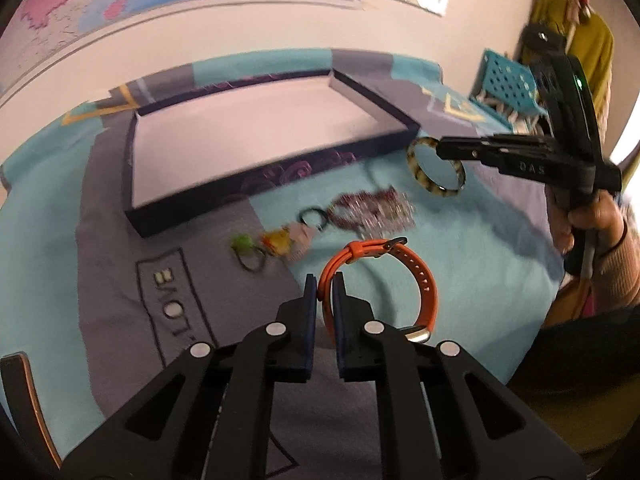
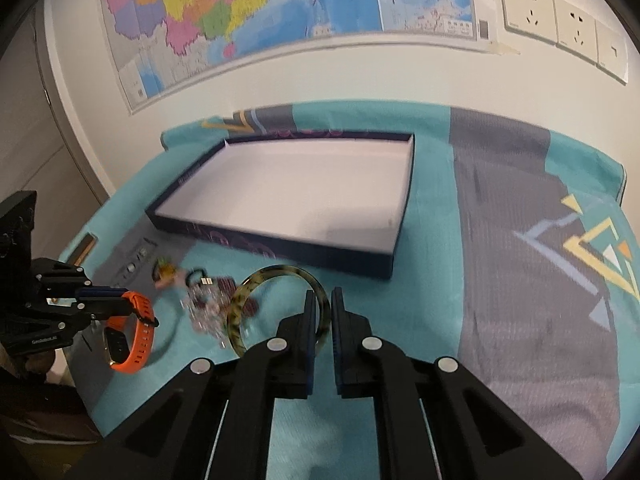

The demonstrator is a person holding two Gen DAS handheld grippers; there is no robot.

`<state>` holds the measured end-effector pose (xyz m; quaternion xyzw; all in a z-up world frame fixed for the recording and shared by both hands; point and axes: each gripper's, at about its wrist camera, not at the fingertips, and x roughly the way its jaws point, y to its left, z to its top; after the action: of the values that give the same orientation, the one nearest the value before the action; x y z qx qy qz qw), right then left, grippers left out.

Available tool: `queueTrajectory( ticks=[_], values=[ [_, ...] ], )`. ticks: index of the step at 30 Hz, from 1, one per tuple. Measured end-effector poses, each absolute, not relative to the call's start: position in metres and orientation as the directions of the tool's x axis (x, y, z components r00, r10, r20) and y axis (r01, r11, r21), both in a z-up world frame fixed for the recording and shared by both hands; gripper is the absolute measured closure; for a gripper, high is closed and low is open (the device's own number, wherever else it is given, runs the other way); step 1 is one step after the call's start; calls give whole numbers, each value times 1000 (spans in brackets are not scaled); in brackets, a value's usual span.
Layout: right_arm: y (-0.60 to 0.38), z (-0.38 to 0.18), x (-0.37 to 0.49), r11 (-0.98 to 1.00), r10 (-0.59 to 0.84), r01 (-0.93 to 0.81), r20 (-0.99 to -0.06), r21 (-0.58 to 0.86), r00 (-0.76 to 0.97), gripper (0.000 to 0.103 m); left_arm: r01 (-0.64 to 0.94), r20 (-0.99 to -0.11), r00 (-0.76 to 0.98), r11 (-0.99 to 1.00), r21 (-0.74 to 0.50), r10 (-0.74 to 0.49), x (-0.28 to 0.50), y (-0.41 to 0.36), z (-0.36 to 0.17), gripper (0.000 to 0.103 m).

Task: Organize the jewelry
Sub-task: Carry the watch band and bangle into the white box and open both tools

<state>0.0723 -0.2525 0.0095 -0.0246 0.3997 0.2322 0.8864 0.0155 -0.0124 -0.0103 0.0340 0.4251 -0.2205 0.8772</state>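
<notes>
My left gripper [image 1: 324, 282] is shut on the strap of an orange watch [image 1: 408, 268], which hangs just above the cloth; the right wrist view shows that gripper [image 2: 120, 298] and the watch [image 2: 134, 340] at the left edge. My right gripper [image 2: 325, 300] is shut on a mottled yellow-brown bangle [image 2: 244, 296], lifted off the cloth. In the left wrist view the right gripper [image 1: 440, 150] holds the bangle [image 1: 420, 176] near the box's corner. A shallow dark box [image 1: 136, 216] with a white floor lies behind, nothing inside it [image 2: 192, 172].
On the teal and grey cloth [image 1: 460, 248] lie a sparkly beaded piece [image 1: 372, 212], a small black ring [image 1: 314, 216] and small green and yellow charms [image 1: 260, 244]. A teal perforated crate [image 1: 508, 80] stands past the table's right end. A wall map [image 2: 260, 20] hangs behind.
</notes>
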Motion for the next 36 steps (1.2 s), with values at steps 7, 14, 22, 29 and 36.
queueTrajectory(
  ticks=[7, 14, 22, 29, 36],
  values=[
    [-243, 26, 99, 885, 406, -444, -694, 137, 595, 97, 328, -713, 624, 935, -134, -321, 45, 7, 17, 94],
    [-223, 36, 148, 885, 400, -450, -687, 117, 607, 97, 239, -685, 682, 963, -122, -256, 101, 20, 37, 94],
    [-208, 23, 211, 901, 386, -403, -717, 159, 581, 97, 175, -715, 662, 974, -144, -225, 170, 22, 26, 94],
    [-195, 7, 246, 916, 354, -368, -753, 159, 555, 97, 136, -747, 627, 975, -177, -223, 208, 25, 6, 94],
    [-182, -2, 268, 929, 310, -344, -786, 133, 535, 97, 98, -777, 596, 978, -182, -204, 234, 26, -5, 93]
  ],
)
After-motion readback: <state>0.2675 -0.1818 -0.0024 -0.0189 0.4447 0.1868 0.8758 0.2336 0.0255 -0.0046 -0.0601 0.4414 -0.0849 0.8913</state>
